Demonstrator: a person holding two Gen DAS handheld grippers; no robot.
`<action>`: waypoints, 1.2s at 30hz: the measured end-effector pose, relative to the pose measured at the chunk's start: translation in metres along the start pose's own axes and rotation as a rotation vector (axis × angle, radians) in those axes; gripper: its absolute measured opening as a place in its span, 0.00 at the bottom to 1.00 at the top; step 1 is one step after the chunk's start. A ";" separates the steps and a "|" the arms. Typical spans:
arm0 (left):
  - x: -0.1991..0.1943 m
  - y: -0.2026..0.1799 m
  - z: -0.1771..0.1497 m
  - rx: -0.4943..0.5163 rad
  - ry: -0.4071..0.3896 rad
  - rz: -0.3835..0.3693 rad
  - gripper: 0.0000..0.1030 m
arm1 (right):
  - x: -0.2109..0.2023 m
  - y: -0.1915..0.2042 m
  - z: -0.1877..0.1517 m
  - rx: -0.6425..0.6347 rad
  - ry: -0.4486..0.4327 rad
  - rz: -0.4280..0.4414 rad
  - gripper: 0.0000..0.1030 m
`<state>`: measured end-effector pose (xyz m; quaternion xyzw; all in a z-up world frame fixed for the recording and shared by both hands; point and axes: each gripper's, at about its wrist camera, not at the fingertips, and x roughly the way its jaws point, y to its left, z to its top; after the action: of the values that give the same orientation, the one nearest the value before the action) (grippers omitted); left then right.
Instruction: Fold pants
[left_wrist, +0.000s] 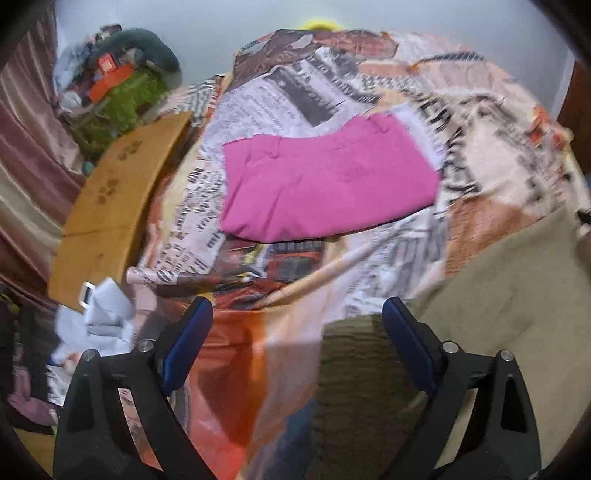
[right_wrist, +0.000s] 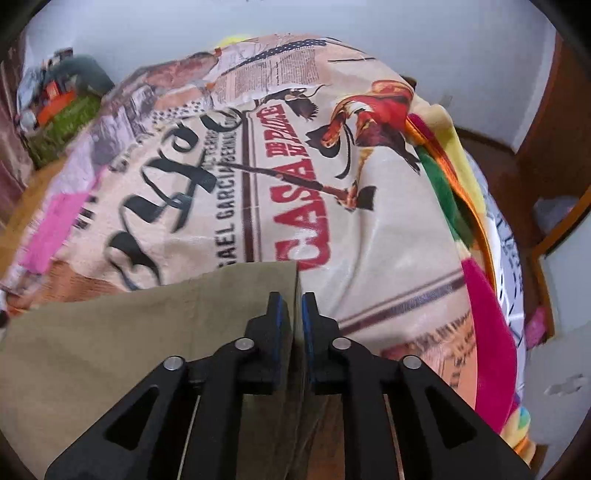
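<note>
Right now the right gripper (right_wrist: 293, 310) is pinched on the edge of the khaki pants (right_wrist: 110, 350), which spread to its left over the printed blanket (right_wrist: 369, 240). Only that thin edge is caught, so it may slip. The left gripper (left_wrist: 297, 325) hangs apart and empty; an unsupported side could sag, skewing the fold toward the folded pink pants (left_wrist: 325, 184) ahead.

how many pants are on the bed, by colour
pink folded pants: 1, lying flat on the printed blanket
khaki olive pants: 1, edge clamped in the right gripper
total: 2
The left gripper is open and holds none.
</note>
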<state>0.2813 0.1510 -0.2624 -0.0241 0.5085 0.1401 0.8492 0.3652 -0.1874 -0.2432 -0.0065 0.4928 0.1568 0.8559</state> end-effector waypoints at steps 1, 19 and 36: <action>-0.005 0.002 0.001 -0.012 0.003 -0.047 0.92 | -0.008 -0.002 -0.001 0.020 0.004 0.038 0.32; -0.003 -0.077 -0.002 0.172 0.131 -0.251 0.93 | -0.037 0.110 -0.045 -0.156 0.130 0.298 0.69; -0.020 -0.076 -0.035 0.180 0.134 -0.218 0.94 | -0.036 0.135 -0.084 -0.301 0.241 0.219 0.71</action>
<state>0.2620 0.0673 -0.2696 -0.0121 0.5688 -0.0009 0.8224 0.2405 -0.0822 -0.2371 -0.0993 0.5604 0.3185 0.7581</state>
